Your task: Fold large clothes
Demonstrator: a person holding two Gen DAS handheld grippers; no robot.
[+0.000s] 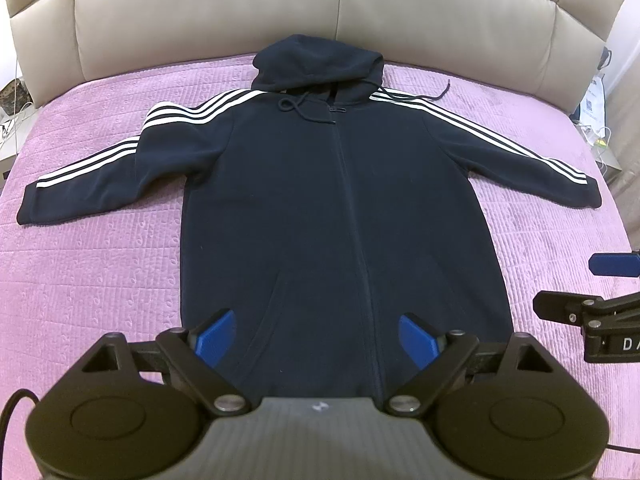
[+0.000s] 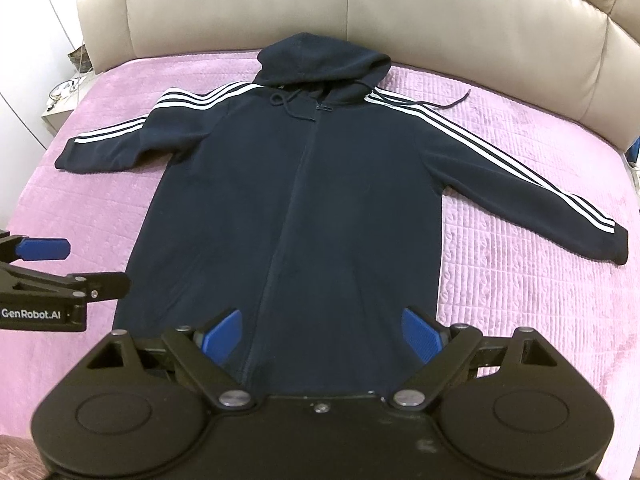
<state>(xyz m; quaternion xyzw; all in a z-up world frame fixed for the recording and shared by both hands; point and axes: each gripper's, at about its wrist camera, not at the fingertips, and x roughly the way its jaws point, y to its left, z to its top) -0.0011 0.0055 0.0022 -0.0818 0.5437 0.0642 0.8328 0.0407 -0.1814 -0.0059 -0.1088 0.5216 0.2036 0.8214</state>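
Nearest the left wrist camera, the left gripper (image 1: 316,336) hangs over the hem of a navy zip hoodie (image 1: 320,200), its blue pads (image 1: 214,338) spread wide with only fabric showing below and nothing pinched between them. In the right wrist view the right gripper (image 2: 320,334) sits the same way above the hem, its blue-padded fingers (image 2: 420,334) wide apart and empty. Each gripper shows at the edge of the other's view: the right one at the right edge of the left view, the left one at the left edge of the right view, both beside the hoodie's lower corners over the bedspread.

The hoodie lies flat and face up on a pink quilted bedspread (image 1: 100,260), zipper (image 1: 356,208) closed down the middle, hem toward the cameras. Both sleeves stretch out sideways, each carrying three white stripes (image 1: 500,140) from shoulder to cuff; the left sleeve (image 1: 100,176) has a crease near the shoulder. Farther up, the drawstring (image 1: 294,106) is bunched at the collar on one side, while its other end trails onto the bedspread past the opposite shoulder. The hood (image 1: 318,64) lies flat, pointing at a beige padded leather headboard (image 1: 360,8) that runs across the far end of the bed. Small cluttered bedside surfaces show at both far edges, too blurred to tell apart.
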